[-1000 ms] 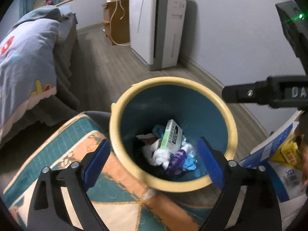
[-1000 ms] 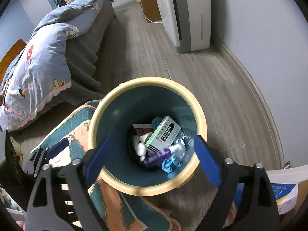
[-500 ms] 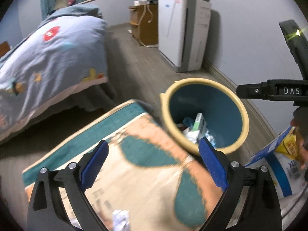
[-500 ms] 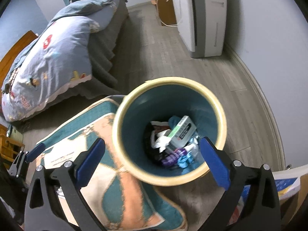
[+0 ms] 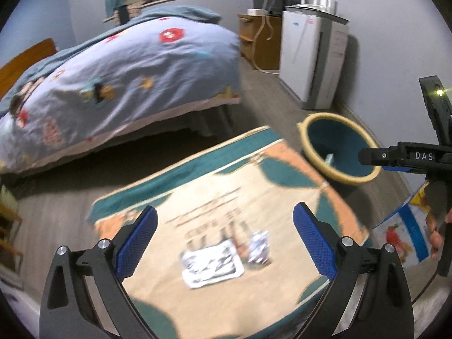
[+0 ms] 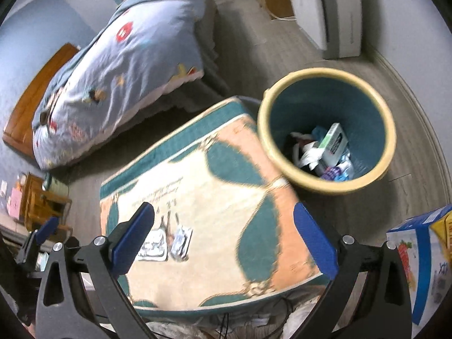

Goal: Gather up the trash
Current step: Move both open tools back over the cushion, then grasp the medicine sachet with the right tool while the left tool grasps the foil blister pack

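Two wrappers [image 5: 212,263] [image 5: 258,247] on the rug [image 5: 254,197] (one bin [image 5: 337,179] beside).

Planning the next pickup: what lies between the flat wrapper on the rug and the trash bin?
Only the crumpled wrapper beside the flat wrapper, then bare rug up to the trash bin, in the left wrist view.

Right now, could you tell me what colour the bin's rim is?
Pale yellow rim, best seen from the right wrist.

teal-and-peach rug [image 5: 226,197], yellow-rimmed teal bin [image 6: 325,183]
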The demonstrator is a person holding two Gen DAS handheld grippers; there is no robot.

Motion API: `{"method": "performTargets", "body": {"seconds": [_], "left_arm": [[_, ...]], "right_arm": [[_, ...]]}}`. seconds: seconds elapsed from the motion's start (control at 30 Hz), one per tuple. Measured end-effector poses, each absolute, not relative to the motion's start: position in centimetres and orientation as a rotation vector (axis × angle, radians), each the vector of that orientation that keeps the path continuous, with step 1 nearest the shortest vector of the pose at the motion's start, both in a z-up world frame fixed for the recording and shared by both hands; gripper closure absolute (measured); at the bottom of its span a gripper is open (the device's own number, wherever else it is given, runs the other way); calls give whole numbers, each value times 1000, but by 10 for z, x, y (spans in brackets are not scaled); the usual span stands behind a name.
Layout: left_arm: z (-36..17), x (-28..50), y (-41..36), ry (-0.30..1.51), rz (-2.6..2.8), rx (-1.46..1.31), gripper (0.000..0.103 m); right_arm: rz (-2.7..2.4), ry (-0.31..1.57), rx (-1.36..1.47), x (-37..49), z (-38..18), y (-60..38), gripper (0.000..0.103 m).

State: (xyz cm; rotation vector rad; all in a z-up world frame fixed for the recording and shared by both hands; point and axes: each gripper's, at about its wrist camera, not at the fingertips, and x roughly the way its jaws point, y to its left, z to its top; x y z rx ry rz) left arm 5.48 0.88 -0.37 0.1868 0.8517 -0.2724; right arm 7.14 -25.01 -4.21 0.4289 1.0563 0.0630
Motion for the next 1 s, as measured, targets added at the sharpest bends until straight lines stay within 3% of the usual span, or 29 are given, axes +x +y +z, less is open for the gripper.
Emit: {"method": "performTargets", "body": {"seconds": [0.37, 0.7, 0.77, 1.0], "left_arm": [[-52, 63, 104, 959, -140, 80, 7], [-76, 81, 122, 1011, -142, 100, 7], [-82, 83, 122, 1027, -139, 116, 7], [-91, 89, 123, 1057, -153, 123, 7]], "right_arm": [[67, 1169, 324, 72, -90, -162, 6], [67, 1271, 194, 88, -142, -116, 6], [65, 1289, 203, 91, -150, -113, 9], [101, 1352, 176, 100, -173, -97, 35]]}}
